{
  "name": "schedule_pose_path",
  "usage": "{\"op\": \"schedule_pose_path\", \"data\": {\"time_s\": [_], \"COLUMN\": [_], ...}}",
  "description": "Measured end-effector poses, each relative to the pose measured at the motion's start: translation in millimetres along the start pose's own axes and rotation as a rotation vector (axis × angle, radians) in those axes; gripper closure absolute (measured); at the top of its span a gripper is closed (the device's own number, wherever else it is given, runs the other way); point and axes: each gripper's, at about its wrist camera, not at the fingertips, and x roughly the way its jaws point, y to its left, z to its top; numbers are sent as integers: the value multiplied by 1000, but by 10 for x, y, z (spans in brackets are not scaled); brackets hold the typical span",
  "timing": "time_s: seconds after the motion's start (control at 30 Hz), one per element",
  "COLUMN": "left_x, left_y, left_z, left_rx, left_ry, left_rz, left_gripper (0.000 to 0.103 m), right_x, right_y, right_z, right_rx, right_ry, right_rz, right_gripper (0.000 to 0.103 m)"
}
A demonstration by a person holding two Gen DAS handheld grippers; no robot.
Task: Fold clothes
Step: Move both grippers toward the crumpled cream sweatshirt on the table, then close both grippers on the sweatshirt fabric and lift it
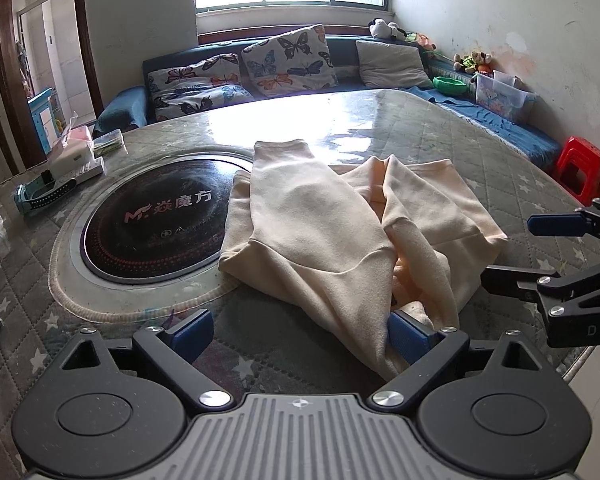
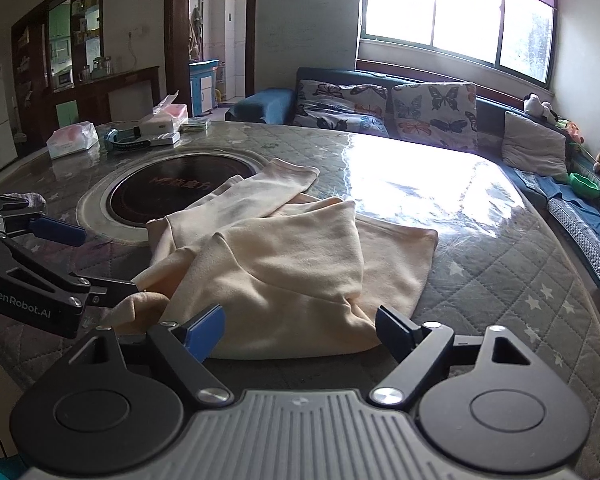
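Writing: "GenRobot.AI" on the left gripper (image 2: 80, 256) body; "DAS" partly readable on the right gripper (image 1: 540, 248).
Cooktop (image 1: 156, 216): logo "MF" with Chinese characters.
Left gripper: low over the table's (image 1: 520, 184) near edge, jaws apart, cream garment's (image 1: 312, 232) hem between them.
Right gripper: jaws apart, just short of the garment's near edge.
Garment: crumpled, partly overlapping the cooktop.

You've got a soft, matt fleecy cream garment (image 1: 312, 236) lying on a quilted grey table cover (image 1: 520, 184) under clear glossy plastic that throws back window glare. The round cooktop (image 1: 156, 216) looks like smooth shiny black glass. Your gripper (image 1: 300, 334) is matt black plastic with ribbed blue pads (image 1: 406, 336) and bright metal screws.
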Motion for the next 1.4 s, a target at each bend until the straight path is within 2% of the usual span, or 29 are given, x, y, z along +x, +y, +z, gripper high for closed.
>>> {"op": "schedule_pose_path", "data": {"time_s": [0.3,0.53,0.73,0.83,1.0,1.07,1.17,1.2,1.27,1.3,1.37,1.4], "left_x": [63,299,619,827,1120,1203,1245,1231,1202,1193,1173,1150], "left_y": [31,58,-2,-53,-74,-55,-9,6,42,66,113,134], "left_z": [200,511,801,907,946,930,895,886,869,863,855,847], "left_rx": [-2,-11,0,20,31,32,45,52,57,52,38,31], "left_ry": [-15,-22,-12,20,101,129,134,129,124,122,120,115], "left_rz": [-7,-2,-32,-36,-82,-87,-84,-87,-93,-94,-96,-95], "left_gripper": [8,10,12,20,34,50,64,67,81,84,92,93], "right_x": [109,324,586,759,1082,1225,1412,1457,1509,1517,1467,1420], "right_y": [-43,-248,-528,-678,-795,-797,-795,-793,-779,-767,-728,-725], "right_z": [99,312,576,716,856,871,870,854,821,804,785,778], "right_rx": [-11,25,92,132,158,160,168,173,181,184,178,177], "right_ry": [4,8,9,20,62,85,123,133,148,151,136,122], "right_rz": [3,-10,-7,3,35,52,73,86,105,111,93,84], "right_gripper": [23,35,44,49,52,55,61,67,80,88,94,97]}}
